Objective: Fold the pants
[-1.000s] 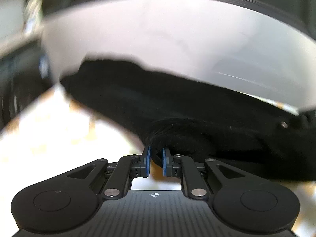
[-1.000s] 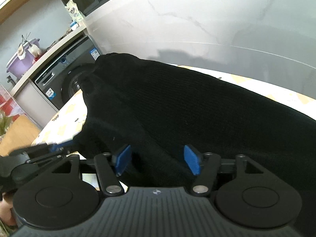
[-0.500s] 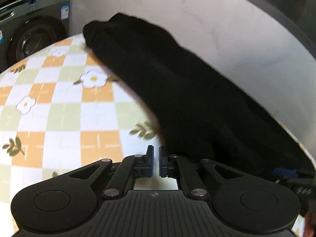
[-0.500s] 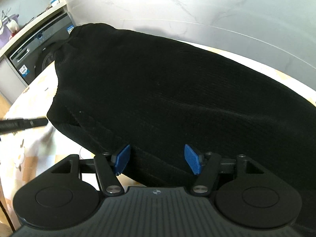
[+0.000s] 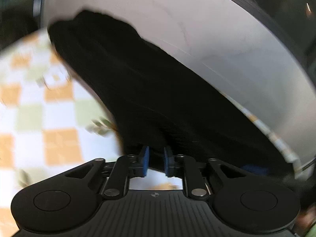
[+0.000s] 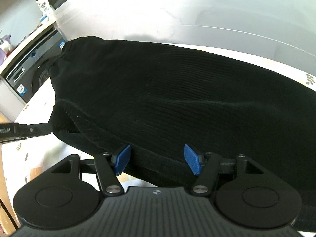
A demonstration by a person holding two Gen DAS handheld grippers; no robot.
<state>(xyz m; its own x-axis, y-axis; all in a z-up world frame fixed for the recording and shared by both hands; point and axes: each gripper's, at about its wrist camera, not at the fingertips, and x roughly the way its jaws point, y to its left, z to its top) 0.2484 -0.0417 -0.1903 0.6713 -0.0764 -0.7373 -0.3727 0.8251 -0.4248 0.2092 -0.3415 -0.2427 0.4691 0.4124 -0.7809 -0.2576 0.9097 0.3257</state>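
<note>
One pair of black pants (image 6: 177, 98) – lying on one worktop (image 5: 59, 118) with a checked cloth. Two tongs: left tongs (image 5: 156, 161), opening, cloth edge between the pads; right tongs (image 6: 157, 161), spread wide. One washing machine (image 6: 29, 79) – behind the worktop.

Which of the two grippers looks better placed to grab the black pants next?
Probably the right gripper: its jaws stand wide over the near edge of the black ribbed pants. The left gripper, jaws just opening, sits at the cloth's end.

We see the pants (image 6: 167, 102) lying on the table (image 5: 49, 108), the wall (image 6: 177, 9) behind them, the washer (image 6: 29, 73) to their left.
</note>
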